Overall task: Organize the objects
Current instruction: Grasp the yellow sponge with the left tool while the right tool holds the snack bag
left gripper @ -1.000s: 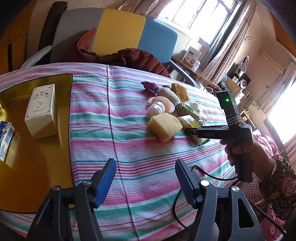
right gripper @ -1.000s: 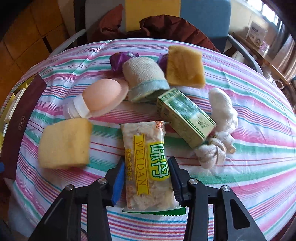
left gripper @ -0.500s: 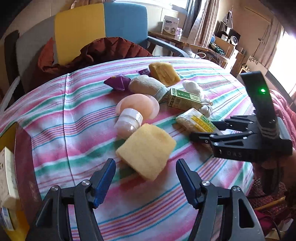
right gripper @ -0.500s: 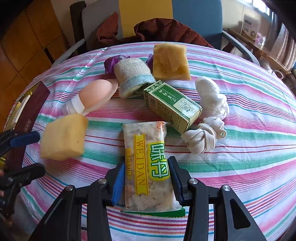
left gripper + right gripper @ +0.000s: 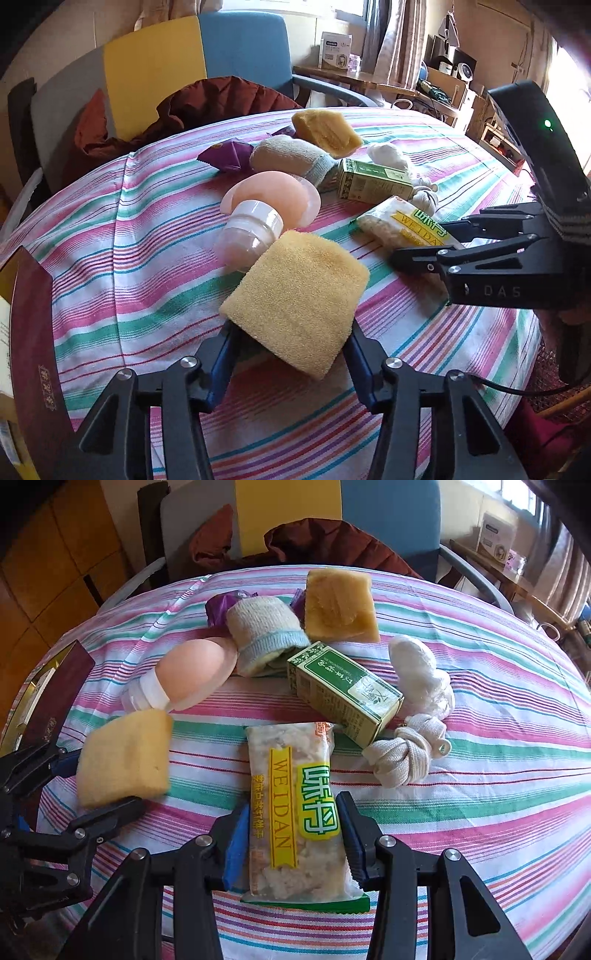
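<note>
Sponge, the pale yellow block near the worktop's left edge, now sits between the left tongs, whose jaws have just been closing; half a second back they stood wide and short of it. Blue pads meet its flanks, so a grip looks made and lifting is probably next. Its long axis runs away from the tongs toward the pink bottle it touches. Right tongs hold the snack packet as before, narrow, pads on both long edges; the packet lies flat, pointing lengthwise toward the green box.
</note>
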The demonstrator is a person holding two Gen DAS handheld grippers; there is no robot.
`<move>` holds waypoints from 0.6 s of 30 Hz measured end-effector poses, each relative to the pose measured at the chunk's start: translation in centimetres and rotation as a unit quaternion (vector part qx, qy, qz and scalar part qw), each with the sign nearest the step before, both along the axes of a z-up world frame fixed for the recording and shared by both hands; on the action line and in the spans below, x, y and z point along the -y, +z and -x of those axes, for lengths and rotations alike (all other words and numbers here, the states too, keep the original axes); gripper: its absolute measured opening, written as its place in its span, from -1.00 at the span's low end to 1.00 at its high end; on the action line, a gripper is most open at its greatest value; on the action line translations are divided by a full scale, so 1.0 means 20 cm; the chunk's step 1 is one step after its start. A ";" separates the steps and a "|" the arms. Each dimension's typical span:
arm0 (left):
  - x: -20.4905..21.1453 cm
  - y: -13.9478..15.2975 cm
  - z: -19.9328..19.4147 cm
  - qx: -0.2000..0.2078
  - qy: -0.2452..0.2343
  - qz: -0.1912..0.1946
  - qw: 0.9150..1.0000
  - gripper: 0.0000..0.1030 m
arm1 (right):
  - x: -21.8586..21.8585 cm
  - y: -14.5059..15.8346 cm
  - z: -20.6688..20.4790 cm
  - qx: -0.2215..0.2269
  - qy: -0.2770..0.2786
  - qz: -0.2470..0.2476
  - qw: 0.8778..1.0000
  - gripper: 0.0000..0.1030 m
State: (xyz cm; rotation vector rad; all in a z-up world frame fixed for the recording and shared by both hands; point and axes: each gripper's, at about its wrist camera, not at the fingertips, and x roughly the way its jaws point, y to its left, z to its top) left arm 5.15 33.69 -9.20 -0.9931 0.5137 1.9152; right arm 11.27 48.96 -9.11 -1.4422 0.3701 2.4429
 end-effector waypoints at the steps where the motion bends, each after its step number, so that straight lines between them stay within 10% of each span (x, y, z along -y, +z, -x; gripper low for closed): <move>1: 0.01 0.00 -0.01 -0.003 0.004 -0.005 1.000 0.02 | 0.00 0.00 0.00 -0.001 -0.001 0.000 1.000 -0.10; 18: 0.24 0.00 -0.07 0.021 0.070 -0.063 0.995 -0.10 | 0.09 0.01 0.03 -0.017 0.020 -0.017 1.000 -0.17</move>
